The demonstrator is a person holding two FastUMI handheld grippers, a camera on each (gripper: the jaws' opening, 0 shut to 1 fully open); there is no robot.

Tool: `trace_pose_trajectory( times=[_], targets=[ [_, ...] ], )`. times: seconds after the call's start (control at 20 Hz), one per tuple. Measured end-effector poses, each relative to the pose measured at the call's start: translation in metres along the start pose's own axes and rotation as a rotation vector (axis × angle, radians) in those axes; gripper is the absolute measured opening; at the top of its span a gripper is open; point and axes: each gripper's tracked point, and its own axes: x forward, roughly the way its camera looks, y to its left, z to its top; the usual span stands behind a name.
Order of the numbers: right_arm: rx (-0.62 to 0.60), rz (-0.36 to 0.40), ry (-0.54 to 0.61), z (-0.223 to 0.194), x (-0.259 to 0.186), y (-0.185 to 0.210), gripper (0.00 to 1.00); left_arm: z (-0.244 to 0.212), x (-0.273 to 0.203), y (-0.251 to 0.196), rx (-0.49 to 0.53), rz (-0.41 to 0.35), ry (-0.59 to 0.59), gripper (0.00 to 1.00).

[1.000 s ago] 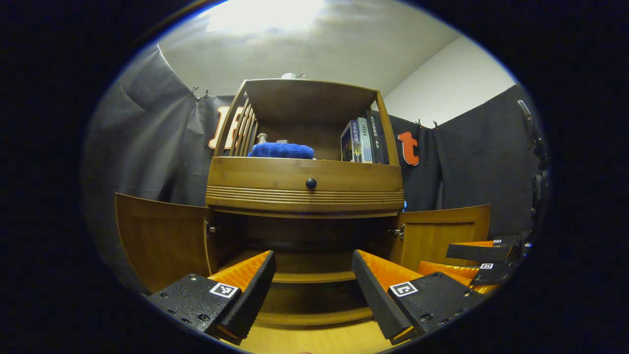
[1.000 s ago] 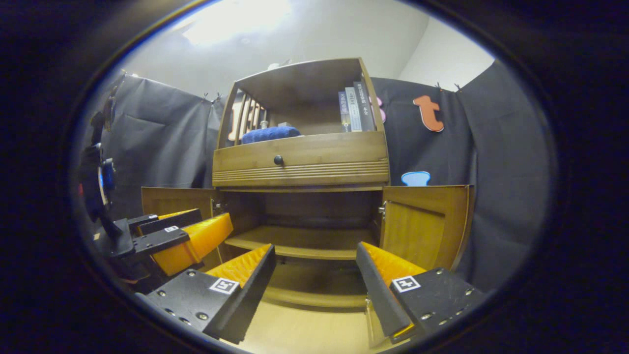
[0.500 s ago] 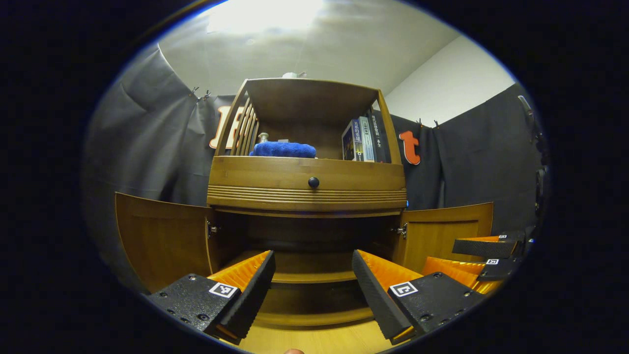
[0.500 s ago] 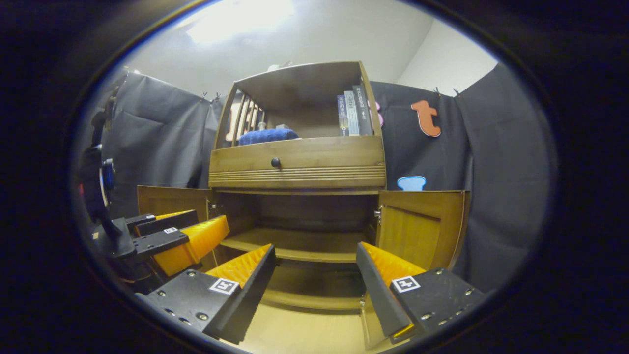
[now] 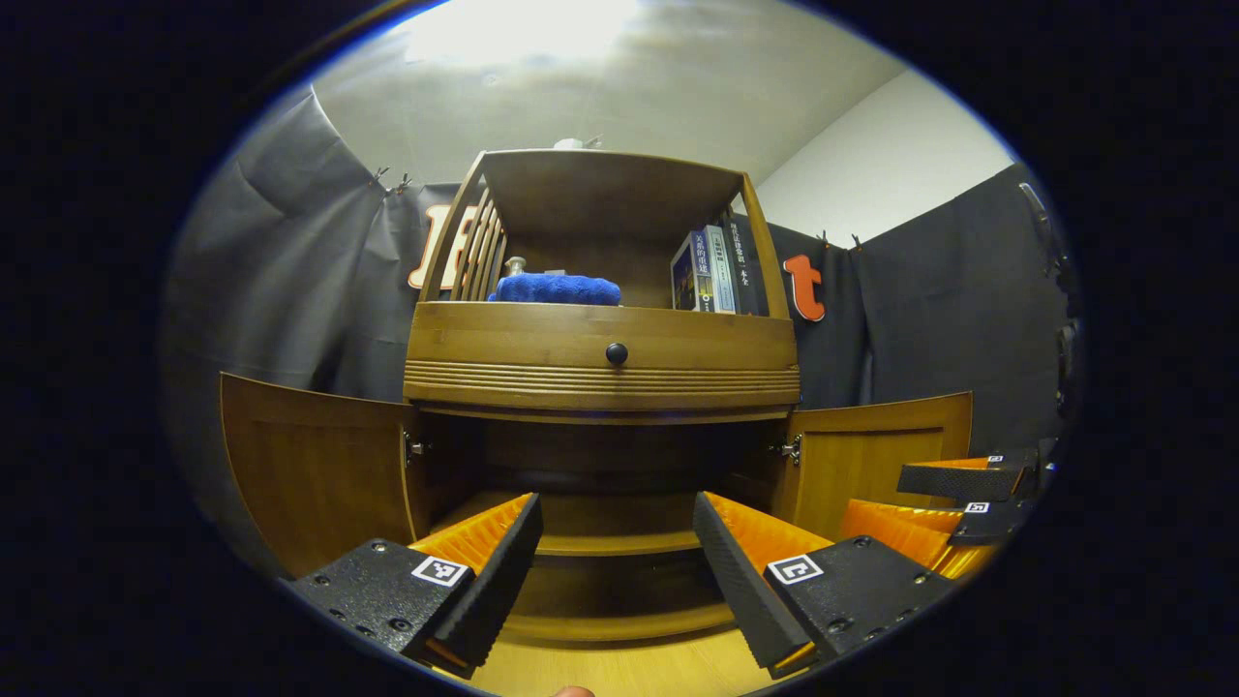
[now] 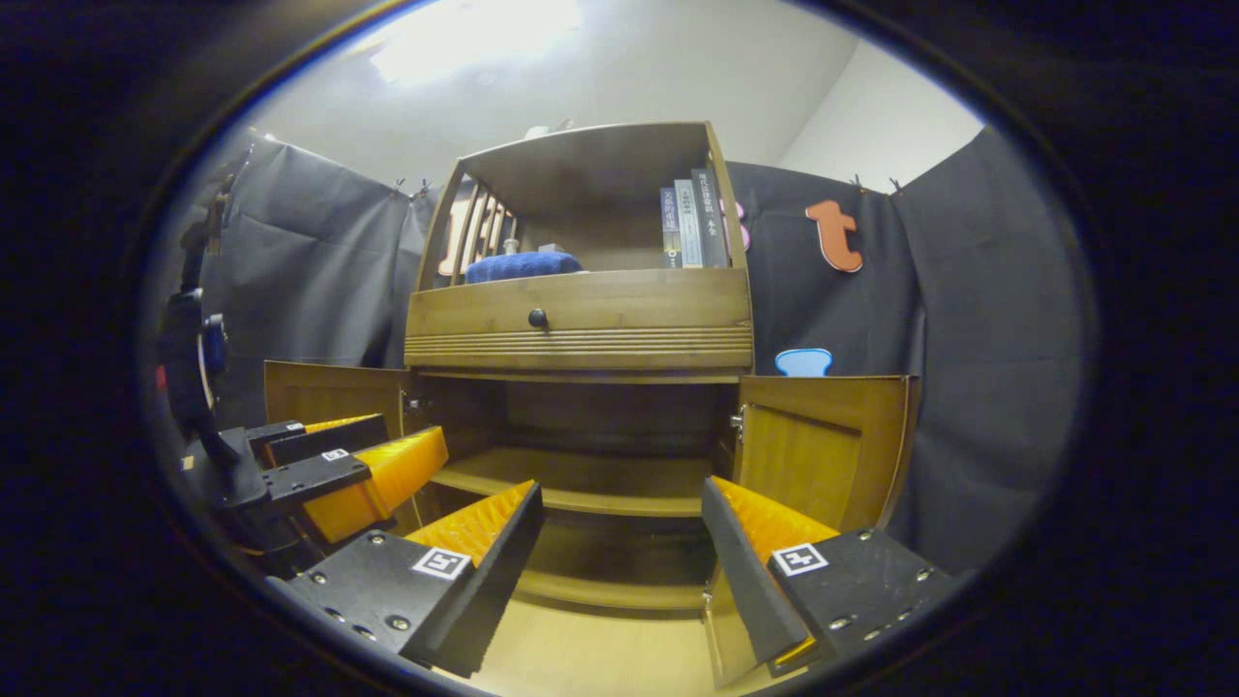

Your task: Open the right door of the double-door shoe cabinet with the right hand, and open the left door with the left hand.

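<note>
Both doors of the shoe cabinet [image 5: 600,368] are standing open while the left gripper [image 5: 615,561] and right gripper [image 6: 619,552], spread and empty, are drifting slightly back.

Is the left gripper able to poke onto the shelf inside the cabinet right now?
Probably yes. Both the left door and right door stand swung wide, and the left gripper is open and pointed straight at the inner shelf, with nothing between them.
</note>
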Motion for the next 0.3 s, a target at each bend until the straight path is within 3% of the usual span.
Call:
trace_pose_trajectory(
  times=[0.3],
  targets=[
    [-0.002, -0.020, 0.000, -0.0014, -0.0003, -0.0017, 0.96, -0.0032, 0.0059, -0.0044, -0.003, -0.030, -0.001, 0.95]
  ],
)
